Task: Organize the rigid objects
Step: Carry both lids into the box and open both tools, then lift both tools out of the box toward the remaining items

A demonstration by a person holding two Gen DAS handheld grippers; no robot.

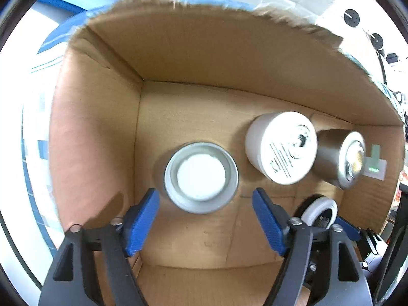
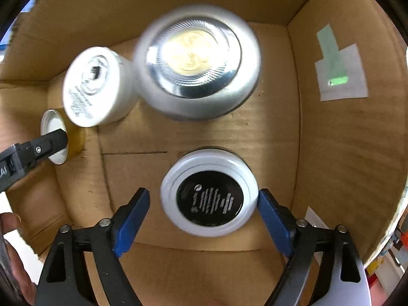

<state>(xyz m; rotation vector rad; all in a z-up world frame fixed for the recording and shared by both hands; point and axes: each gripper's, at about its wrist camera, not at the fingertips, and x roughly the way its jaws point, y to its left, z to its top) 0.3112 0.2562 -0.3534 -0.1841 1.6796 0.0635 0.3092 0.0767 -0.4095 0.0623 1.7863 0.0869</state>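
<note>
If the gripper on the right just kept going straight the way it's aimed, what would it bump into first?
Most likely the white jar with the black label, standing between the open pads of the right gripper; behind it lies the floor of the cardboard box.

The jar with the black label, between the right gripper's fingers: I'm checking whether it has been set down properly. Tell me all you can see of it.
The jar with the black label is round and white, plastic by its look, with a glossy black disc carrying small white print facing up. It appears to stand upright on the cardboard box floor. The right gripper straddles it; one blue pad sits at its rim, the other stands clear. No other container touches it.
</note>
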